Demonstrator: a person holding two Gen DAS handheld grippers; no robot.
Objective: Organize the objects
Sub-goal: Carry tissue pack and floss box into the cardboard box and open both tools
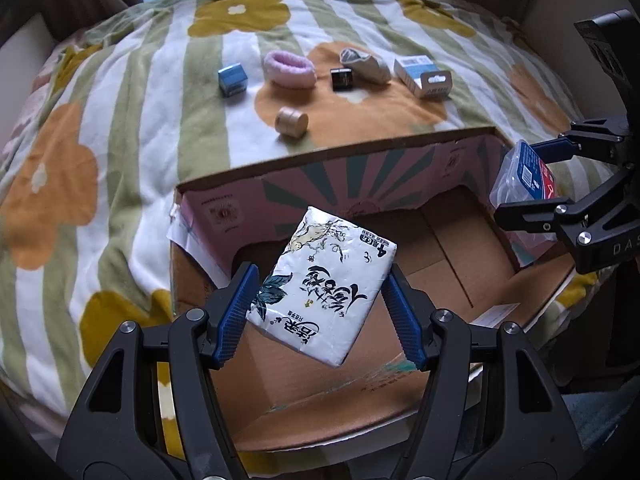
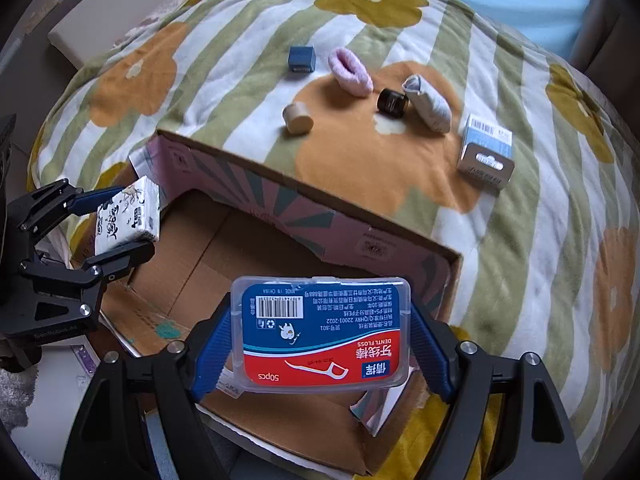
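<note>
Both grippers hover over the box [image 1: 400, 240], left [image 1: 320, 300] clamping tissues [image 1: 324, 288], right [image 2: 320, 336] clamping floss [image 2: 324, 332]; next, release, then fetch items at twelve o'clock.

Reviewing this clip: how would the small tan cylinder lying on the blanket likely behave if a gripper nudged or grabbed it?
The tan cylinder lies on its curved side, so a nudge would probably roll it, though the plush blanket should slow it. It looks rigid and small, likely light. Its smooth round wall might slip unless the pads close across its flat ends.
</note>
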